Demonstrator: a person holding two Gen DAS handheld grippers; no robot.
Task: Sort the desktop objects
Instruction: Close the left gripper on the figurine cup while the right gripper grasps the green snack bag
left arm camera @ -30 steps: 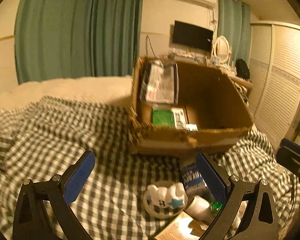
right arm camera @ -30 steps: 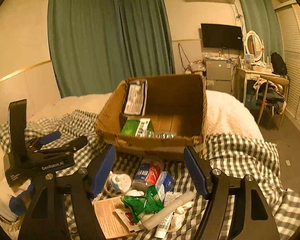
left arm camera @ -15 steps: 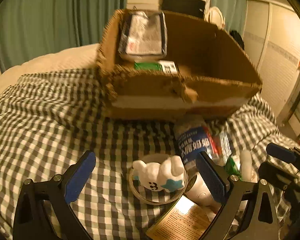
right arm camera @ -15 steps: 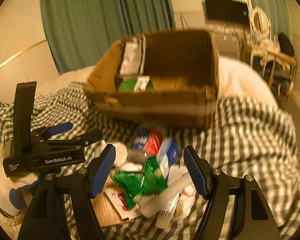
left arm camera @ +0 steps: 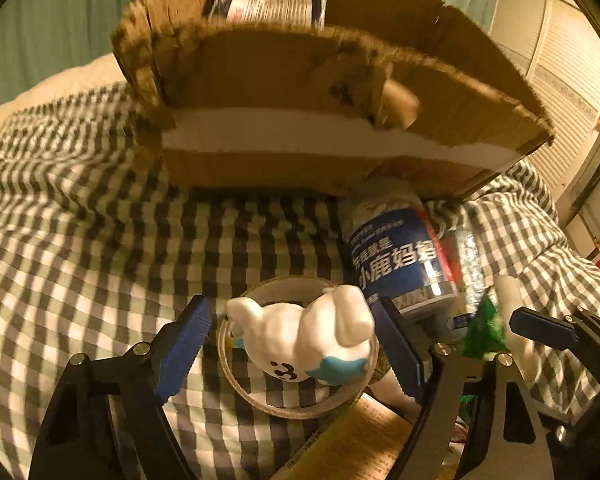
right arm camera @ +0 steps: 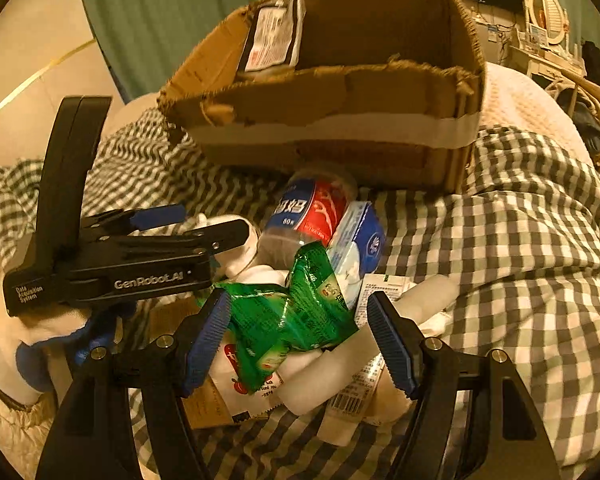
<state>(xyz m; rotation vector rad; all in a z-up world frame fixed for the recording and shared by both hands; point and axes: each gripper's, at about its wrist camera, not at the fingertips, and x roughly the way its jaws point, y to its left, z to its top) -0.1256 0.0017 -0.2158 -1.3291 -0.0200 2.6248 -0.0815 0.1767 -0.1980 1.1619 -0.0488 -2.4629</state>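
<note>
A white toy figure with a blue star (left arm camera: 304, 340) sits on a tape roll (left arm camera: 296, 408) on the checked blanket. My left gripper (left arm camera: 292, 340) is open, its pads on either side of the toy without clearly touching it; it also shows in the right wrist view (right arm camera: 188, 224). My right gripper (right arm camera: 296, 336) is open around a green snack packet (right arm camera: 288, 316) that lies on a pile with a white tube (right arm camera: 380, 328). A blue and red labelled bottle (right arm camera: 312, 208) lies in front of the cardboard box (right arm camera: 340, 124).
The box (left arm camera: 300, 80) holds a flat packet (right arm camera: 272, 36) leaning on its left wall. A blue and white tissue pack (right arm camera: 360, 244), a paper leaflet (left arm camera: 364, 440) and sachets lie in the pile. The checked blanket (right arm camera: 520, 240) covers the bed.
Both grippers have moved down and forward toward the pile. The left jaws have narrowed around the white toy. The right jaws now straddle the green packet.
</note>
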